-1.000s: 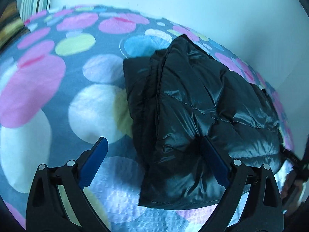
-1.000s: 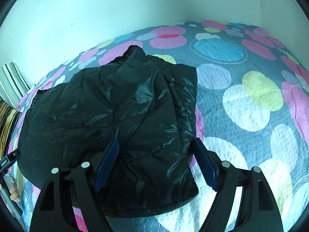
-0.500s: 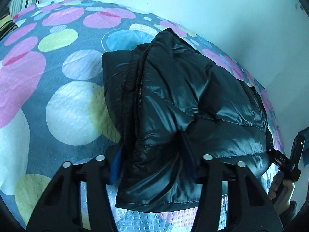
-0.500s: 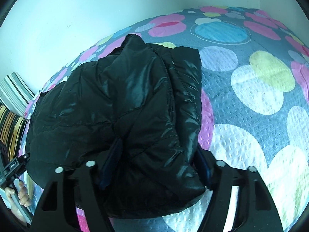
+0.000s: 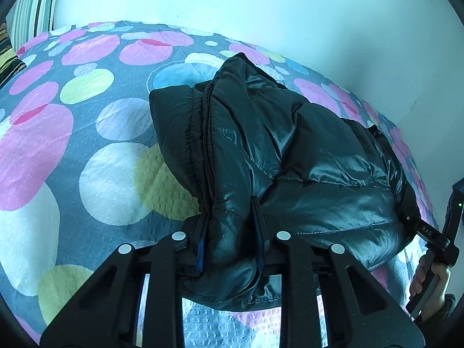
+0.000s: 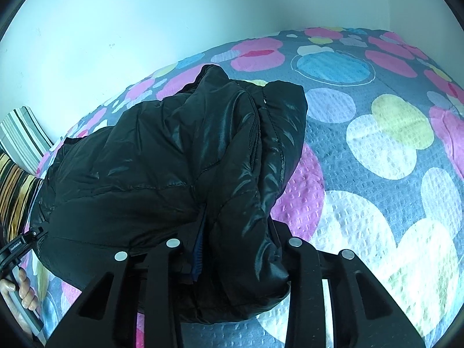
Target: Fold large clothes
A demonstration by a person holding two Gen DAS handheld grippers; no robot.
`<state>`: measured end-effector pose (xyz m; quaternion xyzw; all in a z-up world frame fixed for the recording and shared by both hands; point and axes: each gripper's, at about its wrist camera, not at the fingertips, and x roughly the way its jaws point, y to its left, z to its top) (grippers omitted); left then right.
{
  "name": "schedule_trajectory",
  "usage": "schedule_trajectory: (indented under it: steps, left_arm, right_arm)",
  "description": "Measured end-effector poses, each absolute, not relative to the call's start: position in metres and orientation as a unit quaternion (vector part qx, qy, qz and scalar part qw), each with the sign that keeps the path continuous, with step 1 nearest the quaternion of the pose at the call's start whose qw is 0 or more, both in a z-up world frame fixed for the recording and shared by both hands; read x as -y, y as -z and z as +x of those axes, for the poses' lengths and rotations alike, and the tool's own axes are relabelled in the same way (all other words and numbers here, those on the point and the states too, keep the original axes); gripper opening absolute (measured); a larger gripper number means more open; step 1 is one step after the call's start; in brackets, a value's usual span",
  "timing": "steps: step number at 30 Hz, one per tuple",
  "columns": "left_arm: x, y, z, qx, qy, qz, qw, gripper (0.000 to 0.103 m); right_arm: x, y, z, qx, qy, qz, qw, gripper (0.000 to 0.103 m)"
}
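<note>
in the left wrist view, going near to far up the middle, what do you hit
left tongs shut on the jacket's near edge → black puffer jacket → spotted bedspread → pale wall

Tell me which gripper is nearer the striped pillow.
Left. The left gripper clamps the jacket end toward the striped pillow; the right gripper clamps the far end.

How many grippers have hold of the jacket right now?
2. The left gripper clamps a fold at one near corner of the black jacket; the right gripper clamps the other near corner.
</note>
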<state>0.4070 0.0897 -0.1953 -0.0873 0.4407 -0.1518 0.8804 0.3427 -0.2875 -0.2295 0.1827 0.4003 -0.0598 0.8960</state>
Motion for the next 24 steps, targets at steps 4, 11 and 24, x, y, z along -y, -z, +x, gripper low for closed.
schedule_trajectory:
  steps: [4,11,24]
  left_arm:
    - [-0.09,0.194,0.404,-0.438,0.15,-0.083,0.882,0.022]
    - [-0.099,0.188,0.392,-0.436,0.141,-0.083,0.885,0.02]
    - [-0.171,0.175,0.312,-0.441,0.101,-0.105,0.885,0.019]
  right_arm:
    - [0.286,0.229,0.342,-0.397,0.061,0.184,0.897,0.032]
    - [0.28,0.225,0.338,-0.395,0.054,0.186,0.898,0.029]
    - [0.213,0.223,0.298,-0.411,-0.014,0.177,0.894,0.028]
